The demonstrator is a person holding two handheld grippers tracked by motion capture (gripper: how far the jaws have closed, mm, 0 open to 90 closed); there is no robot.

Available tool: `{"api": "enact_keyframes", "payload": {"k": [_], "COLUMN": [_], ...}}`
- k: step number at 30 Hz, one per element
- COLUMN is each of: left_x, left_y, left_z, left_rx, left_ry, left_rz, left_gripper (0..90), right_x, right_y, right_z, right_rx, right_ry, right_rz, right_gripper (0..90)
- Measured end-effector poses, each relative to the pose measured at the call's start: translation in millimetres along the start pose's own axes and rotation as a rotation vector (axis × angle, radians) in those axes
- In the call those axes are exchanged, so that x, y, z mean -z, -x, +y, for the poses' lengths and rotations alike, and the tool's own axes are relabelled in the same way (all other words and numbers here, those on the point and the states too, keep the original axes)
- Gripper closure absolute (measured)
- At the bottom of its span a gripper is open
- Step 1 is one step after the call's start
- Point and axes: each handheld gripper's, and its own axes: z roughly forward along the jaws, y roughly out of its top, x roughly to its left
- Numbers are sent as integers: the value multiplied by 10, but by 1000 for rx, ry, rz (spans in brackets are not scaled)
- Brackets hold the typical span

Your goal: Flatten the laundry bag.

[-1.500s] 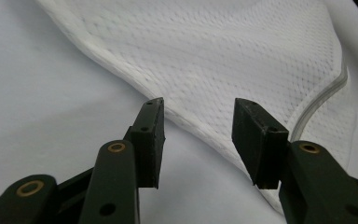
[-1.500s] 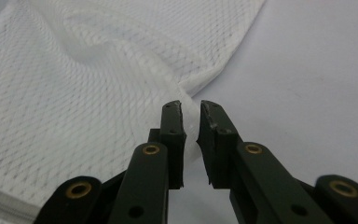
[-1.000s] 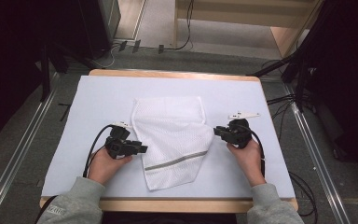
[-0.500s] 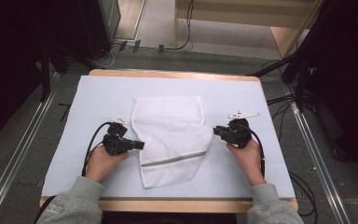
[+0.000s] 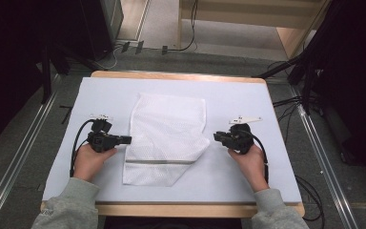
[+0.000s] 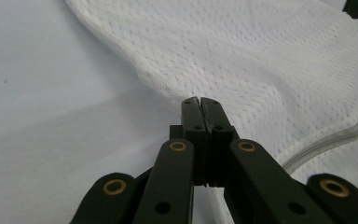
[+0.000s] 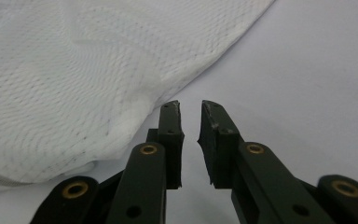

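White mesh bag [image 5: 167, 135], flat at mid-tabletop: left gripper [image 6: 200, 103] closed and empty at its left edge, right gripper [image 7: 189, 111] narrowly parted beside its right edge; both edges best pinched squarely.

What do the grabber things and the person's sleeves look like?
Both grippers, left gripper and right gripper, are black, with flat jaws on linked bars that have brass-coloured rivets. Each carries a pale three-cornered plate on top and trails a black cable. The sleeves are grey.
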Motion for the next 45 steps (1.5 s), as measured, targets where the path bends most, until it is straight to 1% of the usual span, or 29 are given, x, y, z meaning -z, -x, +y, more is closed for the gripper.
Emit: {"api": "enact_keyframes", "payload": {"k": [1,3,6,8,10,11,12,14,15,17,20,21,23,25,28,30,32,33,34,36,37,38,39,41,43,45], "left_x": [-1,-9,-16,-25,-33,-32,-30,-26,-27,-29,-24,-26,-31,-46,-53,-56,-57,-58,-59,-60,-58,-54,-46,-26,0,16], "left_y": [-5,-30,-75,-98,-108,-107,-107,-113,-120,-134,-141,-141,-141,-132,-124,-122,-122,-125,-127,-127,-127,-128,-131,-139,-148,-164], "left_z": [2,12,25,27,27,29,33,39,39,35,34,33,34,33,35,35,35,35,35,36,36,37,40,49,67,83], "left_rx": [3,0,7,13,18,14,10,15,22,27,28,27,20,21,14,14,13,13,11,10,12,12,15,16,21,22], "left_ry": [-1,-3,-6,-9,-11,-13,-14,-10,-10,-13,-12,-12,-21,-25,-27,-27,-29,-29,-30,-31,-27,-23,-19,-10,14,25], "left_rz": [0,6,19,27,27,31,32,33,34,36,34,35,36,39,39,37,40,37,38,38,38,40,40,38,41,47], "left_gripper": [900,900,900,900,900,900,900,900,900,900,900,900,900,900,900,900,900,900,900,900,900,900,900,900,900,900], "right_x": [13,41,87,127,141,136,122,71,47,-19,-76,-90,-127,-169,-240,-271,-303,-314,-321,-327,-328,-331,-333,-334,-324,-316], "right_y": [-30,-87,-194,-319,-444,-501,-554,-633,-653,-681,-700,-700,-695,-697,-714,-732,-750,-764,-778,-800,-800,-789,-784,-785,-785,-784], "right_z": [-17,-61,-123,-146,-154,-158,-163,-178,-184,-206,-238,-247,-259,-258,-251,-249,-250,-254,-258,-256,-254,-244,-236,-224,-193,-137], "right_rx": [-8,-4,0,22,39,59,68,86,88,89,117,121,132,143,157,180,202,208,224,241,242,231,213,204,210,200], "right_ry": [-6,-7,-14,-14,-9,-10,-15,-30,-42,-74,-96,-103,-104,-101,-105,-104,-106,-116,-108,-110,-110,-119,-130,-135,-114,-92], "right_rz": [4,20,37,48,71,80,87,96,99,114,109,111,119,121,132,136,134,132,125,109,105,124,139,149,157,159], "right_gripper": [803,794,769,769,769,769,769,769,766,744,728,709,682,643,640,643,669,678,695,776,813,862,870,874,875,875]}}
